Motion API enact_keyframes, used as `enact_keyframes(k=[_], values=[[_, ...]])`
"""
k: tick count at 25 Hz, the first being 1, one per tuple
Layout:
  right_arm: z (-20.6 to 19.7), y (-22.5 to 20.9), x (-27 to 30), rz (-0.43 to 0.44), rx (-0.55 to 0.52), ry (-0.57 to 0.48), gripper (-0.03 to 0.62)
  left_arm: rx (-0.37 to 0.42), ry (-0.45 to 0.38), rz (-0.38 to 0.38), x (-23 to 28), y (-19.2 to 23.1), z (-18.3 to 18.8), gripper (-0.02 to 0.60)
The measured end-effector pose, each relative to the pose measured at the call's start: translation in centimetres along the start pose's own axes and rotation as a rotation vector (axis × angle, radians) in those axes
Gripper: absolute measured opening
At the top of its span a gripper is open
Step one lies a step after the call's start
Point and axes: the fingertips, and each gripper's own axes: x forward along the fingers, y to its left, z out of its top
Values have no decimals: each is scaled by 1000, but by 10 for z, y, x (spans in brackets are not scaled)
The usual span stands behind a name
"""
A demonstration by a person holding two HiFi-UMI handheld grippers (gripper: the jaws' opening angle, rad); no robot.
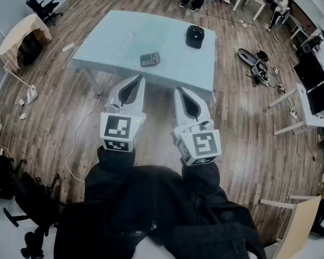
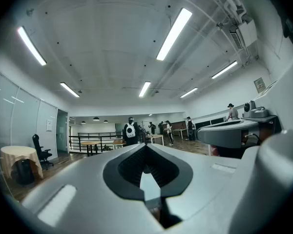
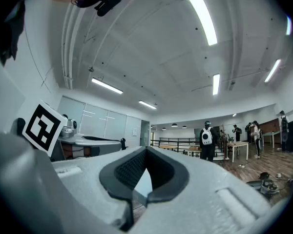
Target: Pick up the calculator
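In the head view a dark calculator lies flat near the front of a pale blue table. My left gripper and right gripper are held side by side and level in front of me, over the wooden floor at the table's near edge, short of the calculator. Both have their jaws closed tip to tip with nothing between them. The left gripper in its own view and the right gripper in its own view look across the room; neither view shows the calculator.
A black cap-like object sits at the table's far right. A white cable trails on the floor at the left. A cloth-draped stand and an office chair are far left, gear lies on the floor at right, and people stand beyond.
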Motion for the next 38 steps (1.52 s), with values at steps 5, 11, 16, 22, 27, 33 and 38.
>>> enact_keyframes(k=[5, 11, 16, 22, 27, 33, 38], values=[[-5, 4, 2, 14, 1, 5, -2, -13, -2, -11, -1, -1, -5, -2], [-10, 7, 4, 21, 6, 22, -2, -18, 11, -2, -2, 2, -8, -2], [-11, 8, 8, 14, 9, 41, -2, -18, 26, 1, -1, 6, -14, -2], [-19, 12, 13, 21, -5, 48, 0, -35, 25, -6, -1, 11, -18, -2], [-23, 17, 19, 16, -16, 57, 0, -28, 42, -3, -3, 18, -22, -2], [-33, 27, 26, 4, -16, 79, 0, -40, 44, -1, -8, 31, -31, -2], [-40, 39, 30, 5, -14, 90, 0, -54, 70, -13, -13, 38, -44, -2]])
